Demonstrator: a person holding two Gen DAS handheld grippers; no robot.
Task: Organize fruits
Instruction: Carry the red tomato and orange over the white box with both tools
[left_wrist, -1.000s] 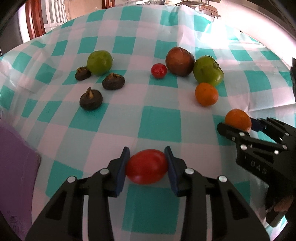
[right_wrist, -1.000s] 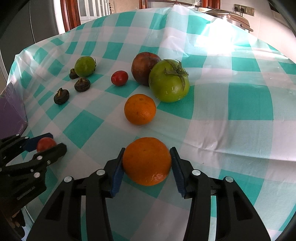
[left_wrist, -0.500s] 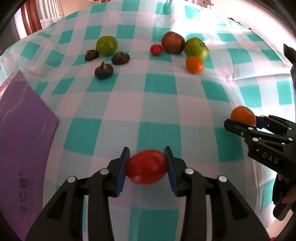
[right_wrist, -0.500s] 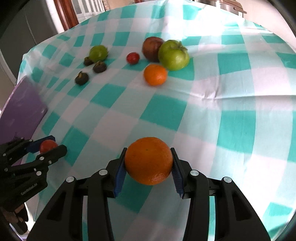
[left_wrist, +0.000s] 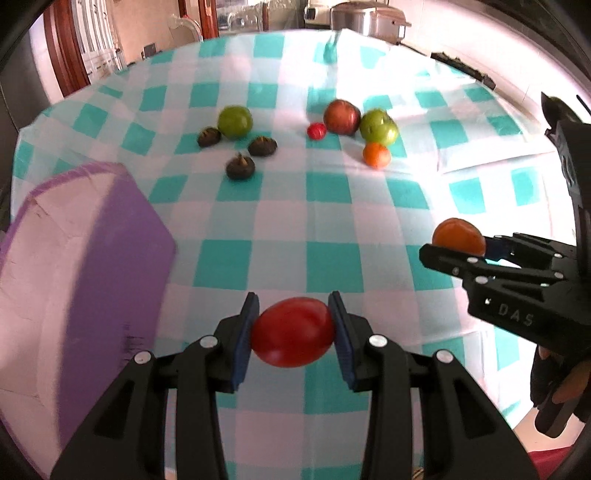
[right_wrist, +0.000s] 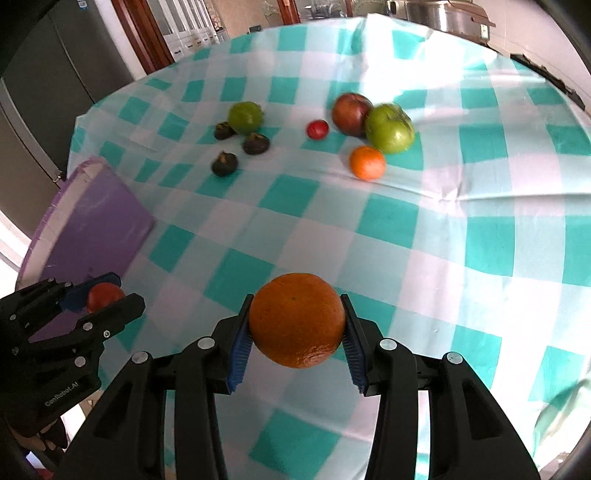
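The left gripper (left_wrist: 293, 330) is clamped on a red tomato (left_wrist: 292, 331), held clear above the teal-and-white checked tablecloth (left_wrist: 332, 221). The tomato is oval, its long axis running across from one blue pad to the other. The right gripper (right_wrist: 296, 321) grips a round orange (right_wrist: 296, 319) between its pads, also lifted off the cloth; the orange shows no clear long axis.

A purple board (left_wrist: 92, 266) lies on the cloth to the left, just beside the left gripper. Well apart at the far side sit a green tomato (left_wrist: 235, 121) with three dark mushrooms (left_wrist: 240, 167) near it, and to the right a cluster: a small red tomato (left_wrist: 317, 130), a dark red fruit (left_wrist: 342, 116), a second green tomato (left_wrist: 379, 126) touching it, and a small orange (left_wrist: 376, 155) just in front. The cloth between the grippers and these groups is bare. A steel pot (left_wrist: 365, 18) stands beyond the table's far edge.
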